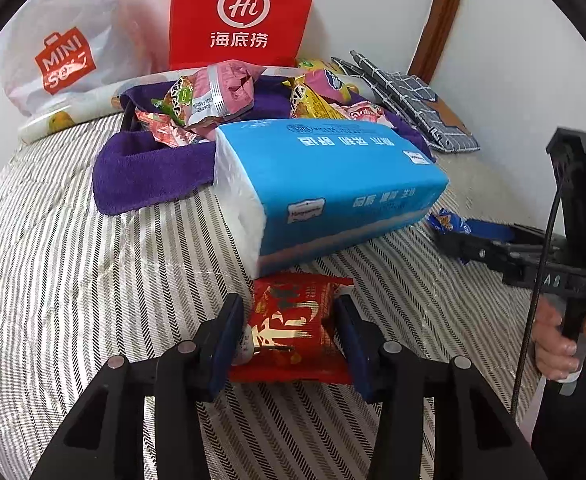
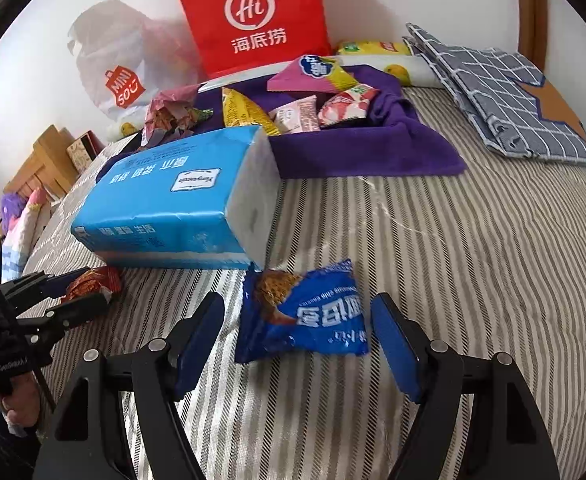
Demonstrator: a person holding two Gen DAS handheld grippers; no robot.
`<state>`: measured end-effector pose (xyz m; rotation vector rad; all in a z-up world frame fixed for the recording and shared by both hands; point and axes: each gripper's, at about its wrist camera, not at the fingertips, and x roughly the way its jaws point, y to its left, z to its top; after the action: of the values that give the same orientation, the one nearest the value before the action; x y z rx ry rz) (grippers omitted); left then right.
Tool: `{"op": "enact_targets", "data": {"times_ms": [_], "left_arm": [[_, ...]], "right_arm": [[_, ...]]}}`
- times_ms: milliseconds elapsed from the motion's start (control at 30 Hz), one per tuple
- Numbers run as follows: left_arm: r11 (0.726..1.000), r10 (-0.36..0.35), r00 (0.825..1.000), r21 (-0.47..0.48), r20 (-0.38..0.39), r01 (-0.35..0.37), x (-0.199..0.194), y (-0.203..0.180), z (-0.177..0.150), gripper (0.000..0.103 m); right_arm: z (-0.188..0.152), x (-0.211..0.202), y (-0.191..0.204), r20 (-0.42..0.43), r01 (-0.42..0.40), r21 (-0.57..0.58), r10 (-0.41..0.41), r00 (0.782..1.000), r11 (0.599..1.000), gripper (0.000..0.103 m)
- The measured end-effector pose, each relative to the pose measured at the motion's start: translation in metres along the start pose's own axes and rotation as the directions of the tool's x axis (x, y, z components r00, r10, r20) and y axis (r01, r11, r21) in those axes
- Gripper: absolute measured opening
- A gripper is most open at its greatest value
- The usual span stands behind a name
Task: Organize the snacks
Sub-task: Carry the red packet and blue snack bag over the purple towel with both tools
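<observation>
A red snack packet (image 1: 293, 332) lies on the striped bedding just in front of the blue tissue pack (image 1: 333, 184). My left gripper (image 1: 289, 316) is shut on it, one blue pad pressed against each side. The right wrist view shows the same grip from the side, at the red packet (image 2: 93, 280). A blue snack packet (image 2: 313, 316) lies flat between the fingers of my right gripper (image 2: 297, 312), which is open with a gap on both sides. Several more snacks are piled on a purple towel (image 2: 353, 152) behind the tissue pack.
A red paper bag (image 1: 245, 12) and a white Miniso plastic bag (image 1: 65, 52) stand against the wall at the back. A folded checked cloth (image 2: 501, 96) lies at the back right. A person's hand (image 1: 553, 340) holds the right gripper's handle.
</observation>
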<state>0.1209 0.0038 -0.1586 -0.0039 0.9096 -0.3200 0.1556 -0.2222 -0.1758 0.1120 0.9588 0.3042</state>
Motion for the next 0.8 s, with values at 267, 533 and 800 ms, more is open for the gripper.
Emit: {"op": "enact_targets", "data": {"times_ms": [267,533,800], "left_arm": [[0.999,-0.026,1.000,-0.022,0.005,0.026,-0.002,0.003,-0.001,0.045],[0.999,-0.040,0.999,-0.026,0.008,0.040,-0.003,0.005,-0.001,0.044],[0.998,-0.063,0.998,-0.031,0.015,0.063,-0.005,0.007,-0.001,0.042]], "right_arm": [[-0.006,0.004,0.024,0.016,0.148,-0.100,-0.147,0.989,0.984,0.071],[-0.003,0.005,0.020,0.028,0.137,-0.075,-0.135,0.990,0.988,0.055],[-0.010,-0.006,0.015,0.030,0.138,-0.037,-0.137,0.990,0.990,0.044]]}}
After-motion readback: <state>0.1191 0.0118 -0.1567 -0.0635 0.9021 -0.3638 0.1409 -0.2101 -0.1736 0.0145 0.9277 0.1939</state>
